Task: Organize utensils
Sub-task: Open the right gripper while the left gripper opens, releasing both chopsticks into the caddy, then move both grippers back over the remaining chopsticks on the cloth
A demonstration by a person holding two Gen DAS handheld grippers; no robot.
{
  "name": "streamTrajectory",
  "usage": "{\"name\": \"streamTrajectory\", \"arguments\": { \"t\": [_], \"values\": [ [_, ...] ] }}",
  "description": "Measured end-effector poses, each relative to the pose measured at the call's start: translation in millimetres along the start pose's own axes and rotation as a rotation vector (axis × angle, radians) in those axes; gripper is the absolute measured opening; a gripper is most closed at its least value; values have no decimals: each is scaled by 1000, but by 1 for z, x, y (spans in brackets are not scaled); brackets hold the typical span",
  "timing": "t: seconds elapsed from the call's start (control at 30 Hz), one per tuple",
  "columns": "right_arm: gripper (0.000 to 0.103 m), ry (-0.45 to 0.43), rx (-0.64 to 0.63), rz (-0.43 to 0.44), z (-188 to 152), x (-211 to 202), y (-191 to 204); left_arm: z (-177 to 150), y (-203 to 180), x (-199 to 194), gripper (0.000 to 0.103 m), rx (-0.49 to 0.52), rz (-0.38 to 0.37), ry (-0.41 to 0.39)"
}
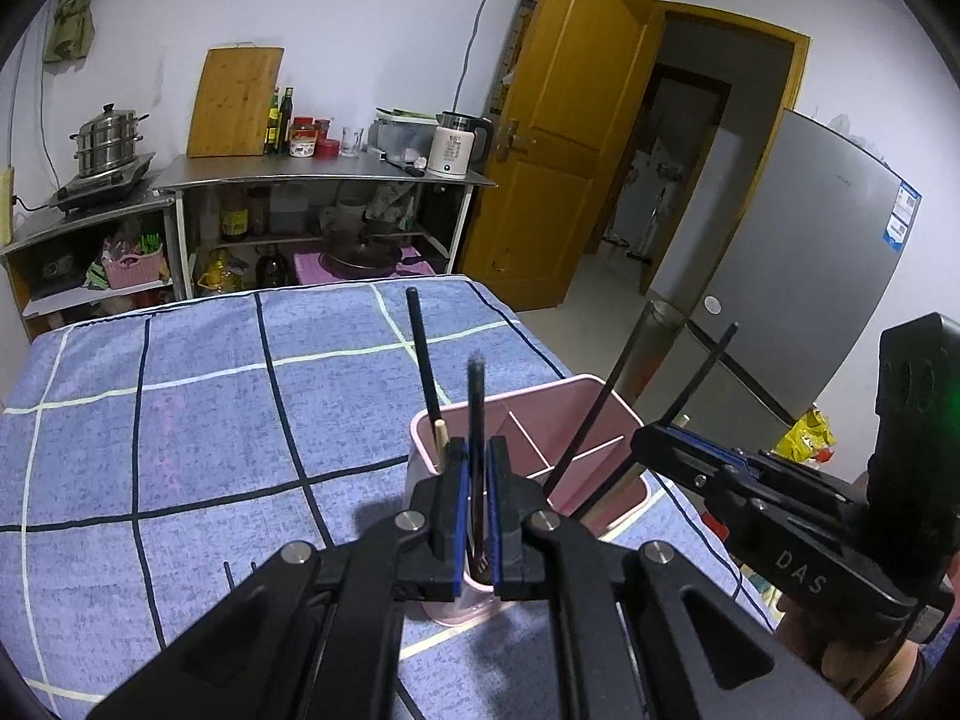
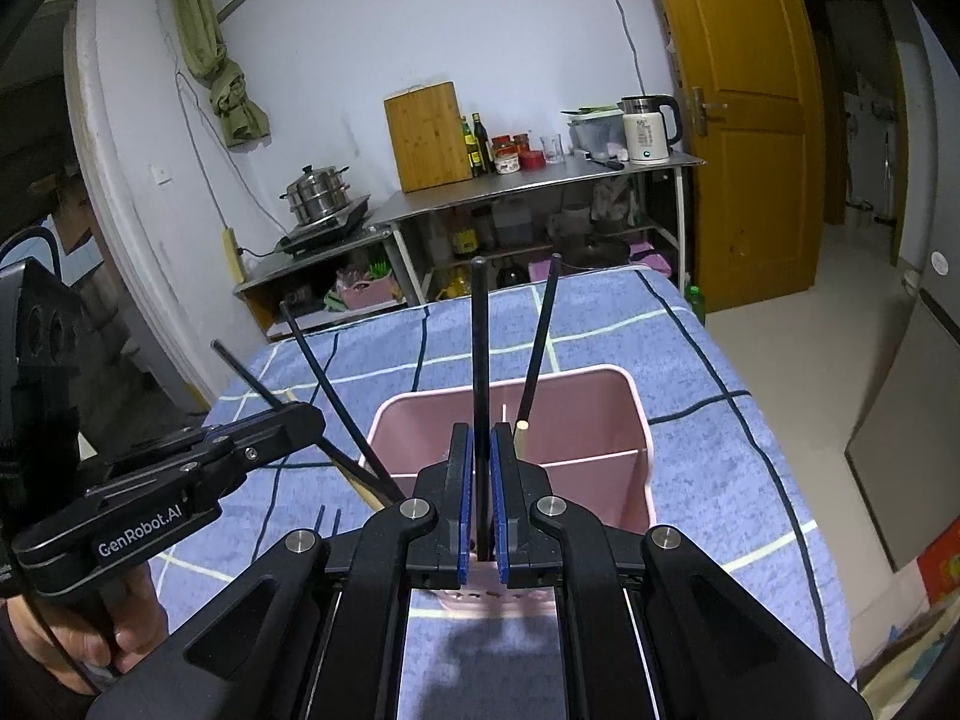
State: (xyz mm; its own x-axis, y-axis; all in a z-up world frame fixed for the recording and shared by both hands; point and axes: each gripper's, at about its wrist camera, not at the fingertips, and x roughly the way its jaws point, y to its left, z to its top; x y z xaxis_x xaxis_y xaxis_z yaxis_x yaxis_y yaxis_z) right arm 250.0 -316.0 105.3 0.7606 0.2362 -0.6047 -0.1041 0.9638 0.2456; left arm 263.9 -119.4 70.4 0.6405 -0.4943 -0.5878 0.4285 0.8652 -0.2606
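A pink utensil holder (image 1: 576, 414) with inner dividers stands on the blue checked cloth; it also shows in the right wrist view (image 2: 576, 414). My left gripper (image 1: 477, 480) is shut on a black-handled utensil (image 1: 476, 420), held upright over the holder's near compartment. My right gripper (image 2: 482, 480) is shut on a black-handled utensil (image 2: 479, 360), upright over the holder's near edge. Black chopsticks (image 1: 423, 360) and other black sticks (image 1: 606, 396) lean inside the holder. The right gripper (image 1: 678, 450) appears at right in the left wrist view; the left gripper (image 2: 270, 426) appears at left in the right wrist view.
The table with the blue checked cloth (image 1: 180, 420) fills the foreground. Behind it stand steel shelves (image 1: 324, 177) with a cutting board, bottles, a kettle and a steamer pot (image 1: 108, 141). A wooden door (image 1: 558, 150) and a grey fridge (image 1: 798, 276) are at right.
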Motion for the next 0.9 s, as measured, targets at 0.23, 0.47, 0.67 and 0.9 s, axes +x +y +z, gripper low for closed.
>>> {"name": "streamTrajectory", "arguments": {
  "t": [0.23,0.47,0.67,0.9],
  "values": [
    [15,-30,-24,-7,3,-14,7,2,-1,-15,17,1,-6,-32],
    [16,-73,-30,-17,5,-32,14,4,2,-43,18,-2,-2,-82],
    [17,-118,-27,-34,4,-52,16,0,15,-76,24,-15,19,-134],
    [17,-162,-45,-37,-1,-74,28,-19,39,-104,24,-46,66,-156]
  ]
}}
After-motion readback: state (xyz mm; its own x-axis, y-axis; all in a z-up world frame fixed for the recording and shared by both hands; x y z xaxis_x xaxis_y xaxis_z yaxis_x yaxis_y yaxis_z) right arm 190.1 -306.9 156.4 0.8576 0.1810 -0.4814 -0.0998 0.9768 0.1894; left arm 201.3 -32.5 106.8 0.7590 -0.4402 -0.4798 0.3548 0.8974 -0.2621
